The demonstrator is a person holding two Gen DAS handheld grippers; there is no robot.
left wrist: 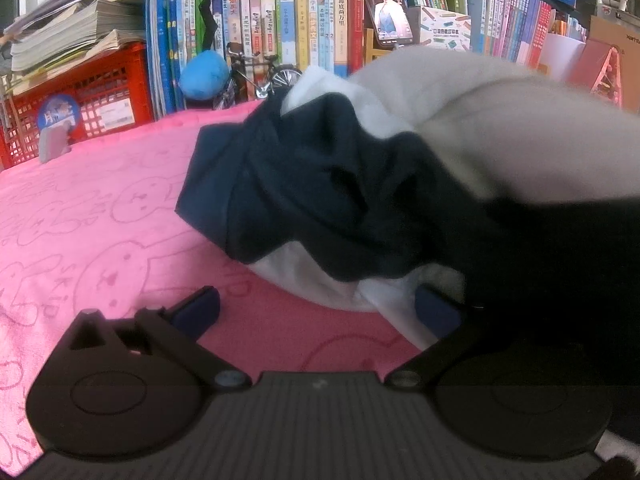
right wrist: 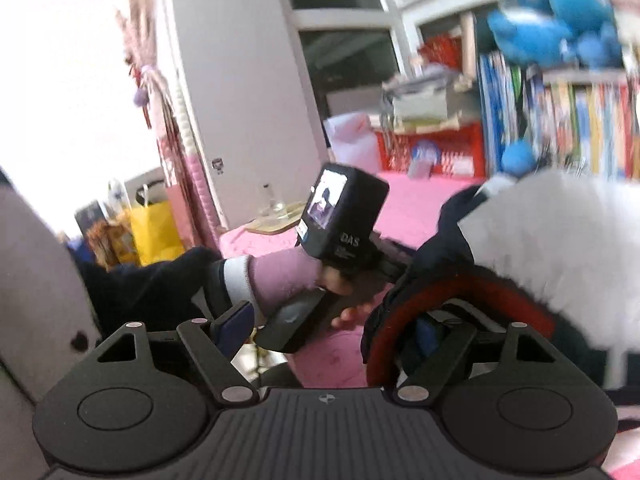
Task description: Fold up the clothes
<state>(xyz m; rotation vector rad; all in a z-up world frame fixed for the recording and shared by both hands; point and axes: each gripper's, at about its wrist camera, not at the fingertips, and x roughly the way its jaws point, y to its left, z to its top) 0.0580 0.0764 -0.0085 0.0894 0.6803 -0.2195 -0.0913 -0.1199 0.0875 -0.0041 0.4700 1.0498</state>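
A navy garment [left wrist: 312, 184] with a white fleecy lining [left wrist: 500, 120] lies bunched on the pink rabbit-print cloth [left wrist: 100, 220]. My left gripper [left wrist: 318, 314] is open just in front of it; a white fold hangs over its right finger [left wrist: 436, 316], and nothing is pinched. In the right wrist view the same garment [right wrist: 440, 248] and its white lining [right wrist: 560, 240] are raised at the right. Its red-edged opening [right wrist: 400, 312] is looped around the right finger [right wrist: 428, 332] of my open right gripper [right wrist: 332, 328]. A hand in a pink sleeve [right wrist: 280, 276] holds the left gripper's camera body [right wrist: 344, 216].
Behind the cloth stands a bookshelf [left wrist: 304, 20], with a phone [left wrist: 390, 8], a toy bicycle [left wrist: 260, 76], a blue ball [left wrist: 204, 74] and a red crate [left wrist: 80, 108] under stacked papers. A yellow bag [right wrist: 154, 232] and a white cabinet [right wrist: 240, 100] are at the left.
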